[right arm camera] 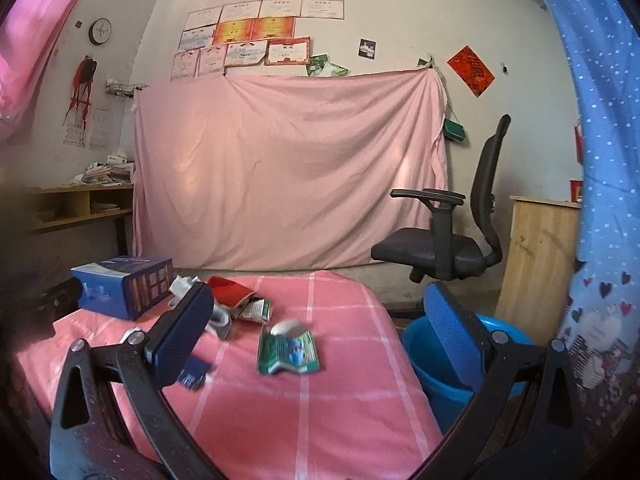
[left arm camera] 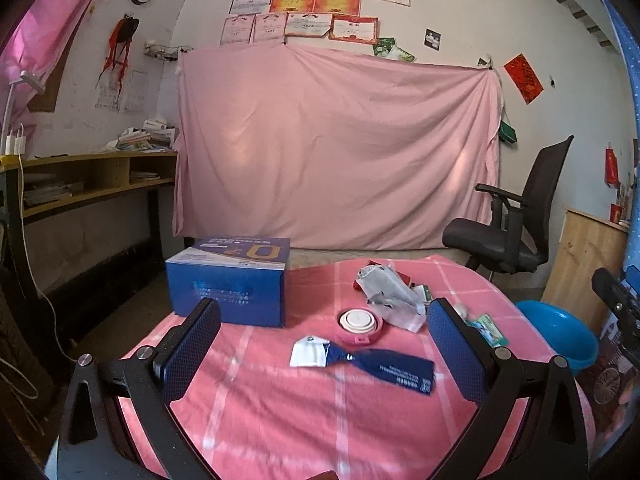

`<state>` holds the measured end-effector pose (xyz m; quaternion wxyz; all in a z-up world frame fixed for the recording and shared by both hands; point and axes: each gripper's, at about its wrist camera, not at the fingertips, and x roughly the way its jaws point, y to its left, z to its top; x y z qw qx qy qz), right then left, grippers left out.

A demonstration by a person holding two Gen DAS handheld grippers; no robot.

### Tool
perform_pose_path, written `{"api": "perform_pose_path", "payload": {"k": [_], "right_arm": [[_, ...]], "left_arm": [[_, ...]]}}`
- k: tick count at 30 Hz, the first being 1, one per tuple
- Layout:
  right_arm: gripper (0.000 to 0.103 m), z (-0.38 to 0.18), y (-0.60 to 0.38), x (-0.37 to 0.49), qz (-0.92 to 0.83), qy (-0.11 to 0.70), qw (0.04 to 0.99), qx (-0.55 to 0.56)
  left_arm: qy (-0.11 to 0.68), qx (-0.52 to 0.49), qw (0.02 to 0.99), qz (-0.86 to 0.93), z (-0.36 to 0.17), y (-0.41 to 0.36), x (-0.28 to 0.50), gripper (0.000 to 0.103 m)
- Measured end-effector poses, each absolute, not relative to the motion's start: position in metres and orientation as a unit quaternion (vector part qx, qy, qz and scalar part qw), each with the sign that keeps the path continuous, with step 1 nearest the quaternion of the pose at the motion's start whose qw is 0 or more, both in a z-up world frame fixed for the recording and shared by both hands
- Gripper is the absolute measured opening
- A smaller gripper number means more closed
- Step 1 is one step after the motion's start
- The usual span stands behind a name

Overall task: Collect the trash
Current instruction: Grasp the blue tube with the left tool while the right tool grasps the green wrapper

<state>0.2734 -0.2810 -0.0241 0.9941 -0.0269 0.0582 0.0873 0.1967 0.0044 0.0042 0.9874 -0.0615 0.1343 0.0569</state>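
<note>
Trash lies on a table with a pink checked cloth (left arm camera: pixel 280 420). A blue and white wrapper (left arm camera: pixel 360 360) lies flat between the fingers of my open left gripper (left arm camera: pixel 324 352), a little beyond the tips. Behind it are a pink and white round lid (left arm camera: pixel 359 326) and a crumpled silver bag (left arm camera: pixel 390 300). A green packet (right arm camera: pixel 288 354) with a white crumpled bit (right arm camera: pixel 289 327) on it lies ahead of my open right gripper (right arm camera: pixel 320 340). A red wrapper (right arm camera: pixel 230 294) lies further back. Both grippers are empty.
A blue cardboard box (left arm camera: pixel 230 280) stands at the table's far left. A blue plastic basin (right arm camera: pixel 460 364) sits on the floor beside the table's right edge. A black office chair (right arm camera: pixel 448 220) and a wooden cabinet (right arm camera: pixel 536 260) stand beyond it.
</note>
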Motion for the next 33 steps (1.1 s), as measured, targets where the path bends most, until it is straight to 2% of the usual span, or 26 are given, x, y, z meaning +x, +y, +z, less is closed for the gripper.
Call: {"api": "perform_pose_path", "payload": {"k": [7,15,18,20,22,24,27,30,32,33], "right_arm": [[0.103,-0.037,-0.27,0.321,0.097,0.094,0.99,-0.049],[0.103,-0.067,-0.265,0.382,0.129,0.228,0.963,-0.063],[0.103,-0.077,-0.263,0.399,0.141,0.275,0.949,-0.06],[0.103,-0.082,-0.262,0.408,0.151,0.298,0.941,-0.052],[0.103,-0.088,-0.261,0.418,0.167,0.327,0.929,-0.042],[0.103,-0.094,-0.258,0.428,0.183,0.351,0.918,-0.037],[0.103,-0.102,-0.254,0.433,0.197,0.376,0.905,-0.036],[0.094,-0.104,-0.249,0.429,0.205,0.379,0.901,-0.044],[0.09,-0.105,-0.246,0.427,0.207,0.381,0.9,-0.05],[0.089,-0.105,-0.245,0.426,0.209,0.381,0.899,-0.052]], "left_arm": [[0.192,-0.082,0.975,0.074,-0.018,0.002,0.243,0.101],[0.288,-0.131,0.945,0.082,-0.054,0.003,0.279,0.098],[0.317,-0.156,0.933,0.07,-0.063,0.004,0.288,0.087],[0.336,-0.176,0.923,0.059,-0.069,0.006,0.295,0.071],[0.354,-0.2,0.912,0.047,-0.075,0.006,0.304,0.066],[0.356,-0.221,0.907,0.041,-0.073,0.006,0.308,0.065],[0.361,-0.243,0.899,0.034,-0.071,0.009,0.316,0.054],[0.363,-0.264,0.893,0.041,-0.069,0.011,0.32,0.046],[0.367,-0.276,0.888,0.032,-0.067,0.012,0.324,0.032],[0.371,-0.278,0.886,0.03,-0.067,0.011,0.326,0.031]]}}
